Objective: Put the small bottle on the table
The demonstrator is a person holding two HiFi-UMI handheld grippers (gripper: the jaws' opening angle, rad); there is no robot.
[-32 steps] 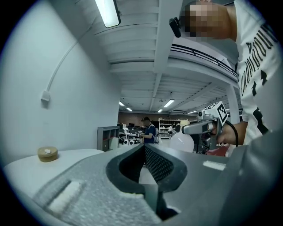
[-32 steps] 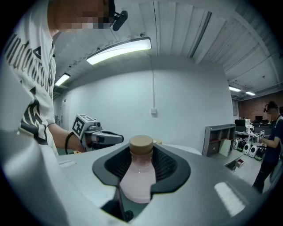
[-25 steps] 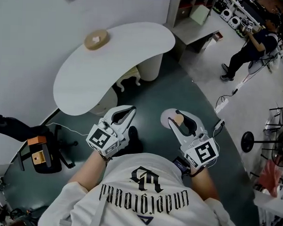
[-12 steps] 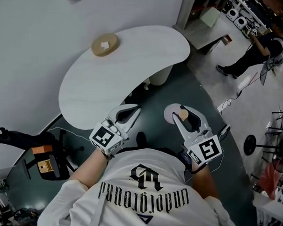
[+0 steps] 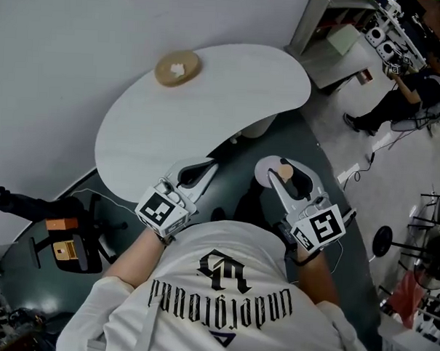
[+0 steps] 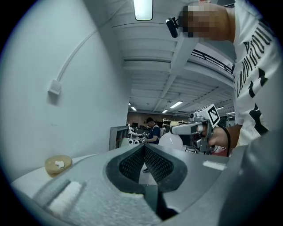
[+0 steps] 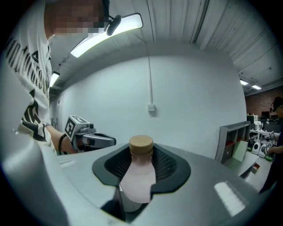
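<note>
while the right hand-held gripper [image 5: 282, 172] clamps the small bottle [image 7: 140, 174], left hand-held gripper [image 5: 203, 167] closed, table [image 5: 231, 91] edge just ahead

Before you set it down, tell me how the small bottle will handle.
The small bottle looks rigid: the right gripper clamps it without visible denting. Its round body would probably roll if tipped over on the table. The smooth sides may be slippery.

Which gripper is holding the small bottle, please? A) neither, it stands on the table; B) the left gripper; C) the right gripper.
C: the small bottle sits clamped in the right gripper, while the left gripper is shut on nothing.
</note>
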